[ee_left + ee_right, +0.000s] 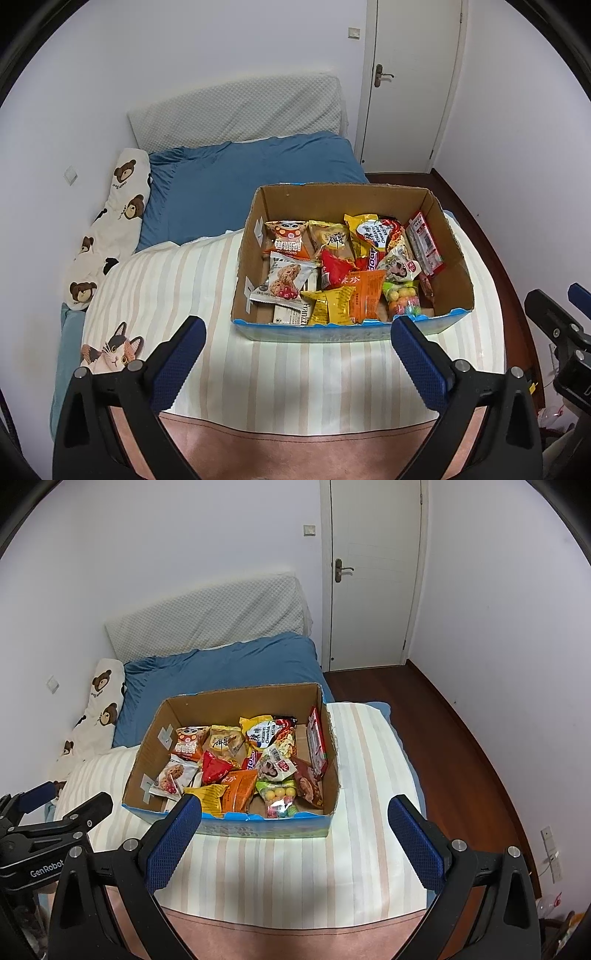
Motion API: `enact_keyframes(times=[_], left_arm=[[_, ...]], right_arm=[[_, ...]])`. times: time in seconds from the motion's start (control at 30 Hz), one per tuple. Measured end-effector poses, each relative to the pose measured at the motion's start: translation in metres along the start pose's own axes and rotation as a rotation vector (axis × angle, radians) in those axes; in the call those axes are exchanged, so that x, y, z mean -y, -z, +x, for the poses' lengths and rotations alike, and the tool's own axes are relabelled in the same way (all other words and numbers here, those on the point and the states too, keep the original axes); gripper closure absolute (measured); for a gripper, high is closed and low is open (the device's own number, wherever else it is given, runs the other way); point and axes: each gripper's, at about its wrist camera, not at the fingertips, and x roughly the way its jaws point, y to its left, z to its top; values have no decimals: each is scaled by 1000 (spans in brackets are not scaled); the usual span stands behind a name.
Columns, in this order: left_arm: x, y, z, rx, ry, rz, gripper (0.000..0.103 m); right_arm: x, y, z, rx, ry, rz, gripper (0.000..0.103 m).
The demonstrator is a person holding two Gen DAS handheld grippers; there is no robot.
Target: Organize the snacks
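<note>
An open cardboard box [452, 273] [142, 760] stands on the striped blanket of a bed and holds several snack packets: an orange packet [364, 291] [238, 788], a grey oat bar packet [284, 282], a bag of coloured candy balls [402, 299] [280, 799], a long red packet [424, 242] [317, 742] against the right wall. My left gripper [297, 334] is open and empty, just in front of the box. My right gripper [295, 814] is open and empty, at the box's front edge. The right gripper also shows at the right edge of the left wrist view [554, 314].
The striped blanket [177, 280] [369, 775] has a cat print [114, 350]. A blue sheet [221, 184], a bear-print pillow [110, 221] and a grey headboard cushion [236, 110] lie behind. A white door [373, 572] and wood floor [443, 738] are at the right.
</note>
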Motion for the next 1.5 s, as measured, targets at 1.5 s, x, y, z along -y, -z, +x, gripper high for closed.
enact_keyframes(times=[1.5], left_arm=[[13,12,-16,3,18,8,0]], right_arm=[[0,7,-15,-4,-6,-5,0]])
